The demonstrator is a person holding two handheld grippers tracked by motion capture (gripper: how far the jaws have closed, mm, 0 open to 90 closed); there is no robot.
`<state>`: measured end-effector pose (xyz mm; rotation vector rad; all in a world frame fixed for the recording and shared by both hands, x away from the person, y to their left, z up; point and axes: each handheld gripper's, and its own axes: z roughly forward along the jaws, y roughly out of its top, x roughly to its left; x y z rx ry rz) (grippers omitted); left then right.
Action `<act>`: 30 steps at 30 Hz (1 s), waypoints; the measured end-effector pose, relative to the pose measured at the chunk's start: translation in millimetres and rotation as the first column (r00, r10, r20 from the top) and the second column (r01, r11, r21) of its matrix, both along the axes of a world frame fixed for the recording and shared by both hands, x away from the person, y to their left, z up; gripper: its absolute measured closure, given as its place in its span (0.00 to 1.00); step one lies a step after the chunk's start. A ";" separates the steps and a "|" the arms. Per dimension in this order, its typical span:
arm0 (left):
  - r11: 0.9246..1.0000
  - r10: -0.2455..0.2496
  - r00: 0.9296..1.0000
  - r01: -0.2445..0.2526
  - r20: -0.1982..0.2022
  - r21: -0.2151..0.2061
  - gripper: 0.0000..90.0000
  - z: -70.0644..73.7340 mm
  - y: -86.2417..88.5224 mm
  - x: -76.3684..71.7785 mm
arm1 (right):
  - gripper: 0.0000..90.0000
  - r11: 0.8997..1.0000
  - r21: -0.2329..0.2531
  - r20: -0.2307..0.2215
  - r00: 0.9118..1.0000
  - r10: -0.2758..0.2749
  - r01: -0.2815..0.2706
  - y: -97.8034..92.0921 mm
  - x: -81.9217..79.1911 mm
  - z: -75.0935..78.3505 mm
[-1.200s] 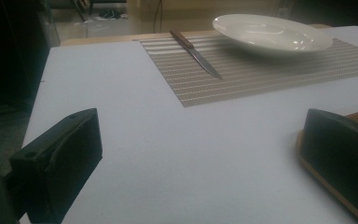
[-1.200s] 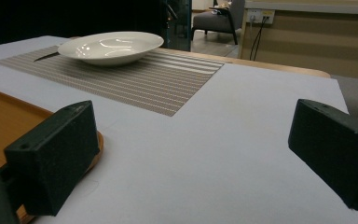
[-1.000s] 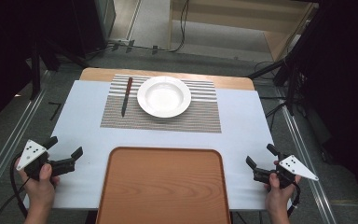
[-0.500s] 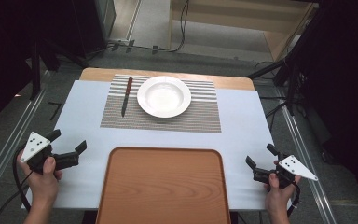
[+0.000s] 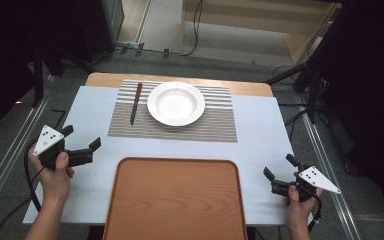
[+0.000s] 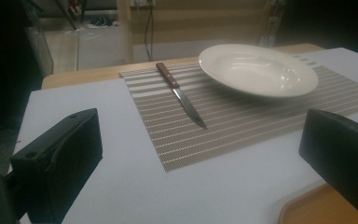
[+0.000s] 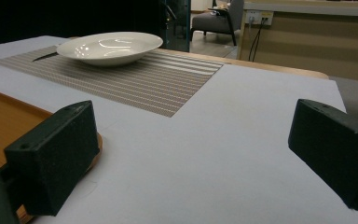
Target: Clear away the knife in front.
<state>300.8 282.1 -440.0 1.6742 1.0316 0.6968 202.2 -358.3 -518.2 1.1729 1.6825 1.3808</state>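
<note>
Tray [image 5: 175, 200] sits at bottom centre of the high view, on the bench [image 5: 260, 135]. Left tongs [image 5: 91, 148] at lower left, jaws apart, gripping nothing. Right tongs [image 5: 278, 174] at lower right, jaws likewise apart and empty. Beyond the tray, a striped mat [image 5: 215, 122] lies at centre frame. Knife [image 5: 135, 103] lies on the mat's left part, just beside a plate [image 5: 175, 103], handle at the far end.

A white deep plate [image 5: 175, 103] is set on a striped placemat [image 5: 215, 125], which is laid on the far part of a white sheet [image 5: 260, 135]; a strip of wooden tabletop [image 5: 250, 89] is seen beyond it. A light wooden unit [image 5: 260, 42] is seen on the floor behind.
</note>
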 end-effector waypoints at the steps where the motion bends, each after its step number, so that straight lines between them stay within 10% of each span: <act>1: 1.000 -0.002 1.000 0.002 -0.001 0.000 0.00 1.3 -1.4 4.4 | 0.01 1.000 -0.001 0.001 1.000 0.000 0.000 0.1 0.0 0.0; 30: 0.998 0.006 0.997 -0.012 -0.074 -0.069 0.03 8.9 -19.4 72.8 | 0.01 1.000 -0.006 -0.004 1.000 0.005 -0.005 0.1 0.7 -0.3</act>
